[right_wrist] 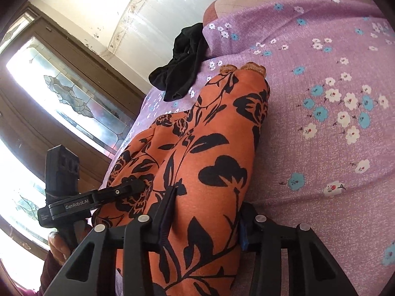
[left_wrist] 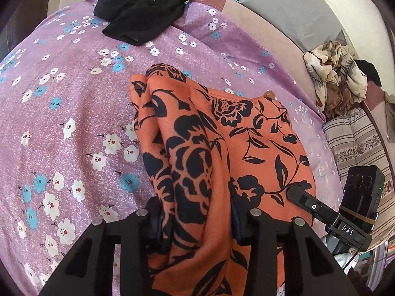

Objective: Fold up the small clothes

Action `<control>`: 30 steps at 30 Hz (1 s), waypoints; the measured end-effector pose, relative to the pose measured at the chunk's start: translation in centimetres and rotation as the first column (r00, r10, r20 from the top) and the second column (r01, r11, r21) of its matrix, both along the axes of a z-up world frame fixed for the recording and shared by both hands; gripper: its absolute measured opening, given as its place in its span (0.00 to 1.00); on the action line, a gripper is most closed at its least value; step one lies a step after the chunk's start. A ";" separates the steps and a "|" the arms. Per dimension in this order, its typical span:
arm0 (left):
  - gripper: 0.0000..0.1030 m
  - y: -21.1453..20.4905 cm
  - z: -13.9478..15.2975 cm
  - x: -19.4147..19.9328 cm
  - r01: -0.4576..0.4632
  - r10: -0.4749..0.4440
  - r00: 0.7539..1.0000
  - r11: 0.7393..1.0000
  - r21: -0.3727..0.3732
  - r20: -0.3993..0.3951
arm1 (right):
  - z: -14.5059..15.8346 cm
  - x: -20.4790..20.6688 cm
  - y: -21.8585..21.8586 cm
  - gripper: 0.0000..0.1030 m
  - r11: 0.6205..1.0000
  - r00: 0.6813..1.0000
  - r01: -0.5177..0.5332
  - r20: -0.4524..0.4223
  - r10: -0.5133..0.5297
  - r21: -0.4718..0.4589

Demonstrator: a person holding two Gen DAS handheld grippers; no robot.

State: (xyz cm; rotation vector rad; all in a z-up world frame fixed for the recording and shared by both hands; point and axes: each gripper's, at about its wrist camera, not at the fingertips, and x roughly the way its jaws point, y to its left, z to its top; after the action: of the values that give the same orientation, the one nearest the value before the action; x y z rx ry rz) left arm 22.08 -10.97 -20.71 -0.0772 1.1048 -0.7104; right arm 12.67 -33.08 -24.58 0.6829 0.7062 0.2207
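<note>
- Purple floral bedsheet covers the bed; a black garment lies at its far end.
- Orange black-flowered cloth lies bunched mid-bed, near both grippers.
- Left gripper pinches a fold of it.
- Right gripper clamps another fold.

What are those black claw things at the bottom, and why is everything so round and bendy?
Those claws are grabbing tools, one in each of a person's hands. Each carries a tiny wide-eyed camera, which bends the picture. One picture looks along the left gripper, the other along the right gripper. Both pinch the orange cloth with black flowers. It lies on a purple bedsheet with small white and blue flowers. Farther back sits a crumpled black garment.
</note>
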 end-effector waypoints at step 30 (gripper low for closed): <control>0.41 -3.1 0.1 -9.2 0.130 -0.134 0.989 0.989 0.078 0.060 | 3.3 -12.6 -3.9 0.43 0.981 0.982 0.189 0.012 -0.189 -0.037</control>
State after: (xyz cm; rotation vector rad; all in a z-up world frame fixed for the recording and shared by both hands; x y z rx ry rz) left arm 12.89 -14.09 -20.64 0.0823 1.0792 -0.7844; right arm 0.09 -36.97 -21.32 0.7082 0.6318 0.0356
